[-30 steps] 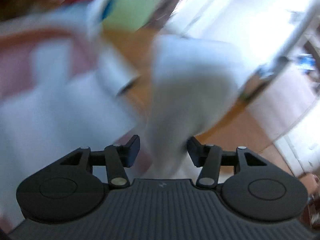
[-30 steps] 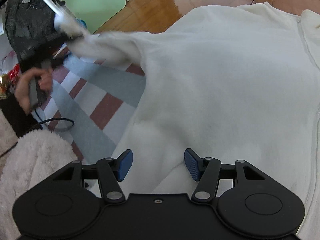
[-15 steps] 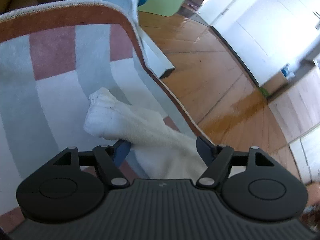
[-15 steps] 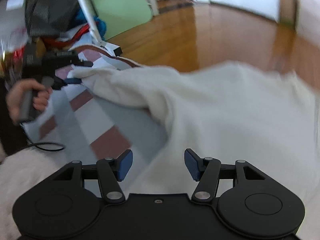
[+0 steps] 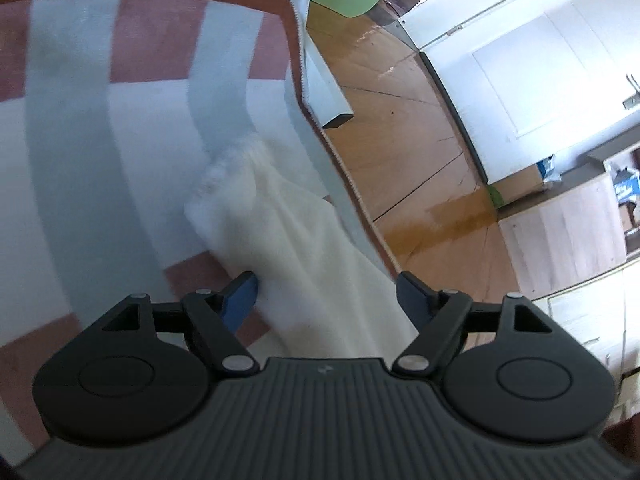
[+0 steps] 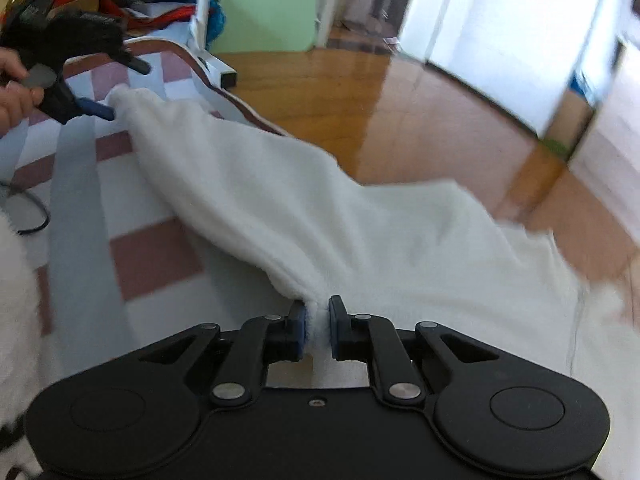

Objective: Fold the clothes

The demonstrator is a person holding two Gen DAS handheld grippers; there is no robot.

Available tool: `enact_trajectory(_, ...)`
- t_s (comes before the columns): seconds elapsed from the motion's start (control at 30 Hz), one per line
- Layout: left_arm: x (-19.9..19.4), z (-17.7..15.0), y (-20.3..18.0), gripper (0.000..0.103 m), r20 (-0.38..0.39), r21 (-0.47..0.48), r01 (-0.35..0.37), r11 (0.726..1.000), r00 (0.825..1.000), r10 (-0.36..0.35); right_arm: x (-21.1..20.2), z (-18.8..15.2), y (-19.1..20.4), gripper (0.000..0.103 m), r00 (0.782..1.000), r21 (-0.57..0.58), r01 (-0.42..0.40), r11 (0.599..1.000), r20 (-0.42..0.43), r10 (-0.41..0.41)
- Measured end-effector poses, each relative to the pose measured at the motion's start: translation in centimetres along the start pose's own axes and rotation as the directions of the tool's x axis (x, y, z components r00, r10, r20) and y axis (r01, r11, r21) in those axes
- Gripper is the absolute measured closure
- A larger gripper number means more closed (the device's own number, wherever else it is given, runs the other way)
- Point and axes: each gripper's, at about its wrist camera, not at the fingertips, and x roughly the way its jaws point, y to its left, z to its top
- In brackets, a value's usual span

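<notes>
A white fleece garment (image 6: 360,232) lies spread over a striped rug (image 6: 80,208) and onto the wood floor. One sleeve (image 6: 192,152) stretches toward the far left. My right gripper (image 6: 317,322) is closing, and its blue pads pinch a bunched fold of the fleece at the sleeve's base. In the left wrist view the sleeve (image 5: 280,232) lies on the rug (image 5: 100,140), cuff away from me. My left gripper (image 5: 328,292) is opening, and the sleeve runs loose between its wide jaws. The right wrist view shows the left gripper (image 6: 126,90) in a hand (image 6: 12,92) at the cuff.
Wood floor (image 6: 380,112) lies beyond the rug's brown edge. A white metal post with a foot (image 6: 218,68) stands at the rug's corner before a green board (image 6: 264,4). Clutter sits at the far left, with a black cable (image 6: 28,216) and a fluffy white thing (image 6: 16,300) nearby.
The right jaws went from wide apart to pinched on a fold of fleece. The left jaws spread wider and the sleeve they held up now lies on the rug.
</notes>
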Motion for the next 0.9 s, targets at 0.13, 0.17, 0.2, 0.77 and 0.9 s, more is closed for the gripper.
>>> enact_trajectory(0.13, 0.7, -1.0, 0.4, 0.025, -0.045, -0.009, -0.035, 0.999, 0.998, 0.034, 0.5, -0.8, -0.7, 0.081, 0.999, 0.057, -0.042, 0.998, -0.003, 0.042)
enact_trajectory(0.17, 1.1, -1.2, 0.4, 0.025, -0.061, -0.010, -0.045, 0.999, 0.997, 0.045, 0.4, -0.7, -0.8, 0.078, 0.999, 0.081, -0.054, 0.995, -0.003, 0.054)
enact_trajectory(0.2, 1.6, -1.3, 0.3, 0.024, -0.073, -0.002, -0.055, 0.999, 0.996, 0.054, 0.1, -0.5, -0.9, 0.073, 0.998, 0.109, -0.067, 0.992, -0.002, 0.067)
enact_trajectory(0.77, 1.7, 4.8, -7.0, 0.095, 0.308, 0.343, -0.020, 0.939, 0.947, -0.093, -9.8, -9.7, -7.9, 0.060, 0.998, 0.530, -0.032, 0.847, -0.023, 0.052)
enact_trajectory(0.9, 5.5, 3.6, -7.1, 0.095, 0.228, 0.404, -0.108, 0.909, 0.974, 0.015, -8.4, -10.7, -6.5, 0.060, 0.975, 0.552, -0.161, 0.818, -0.038, 0.218)
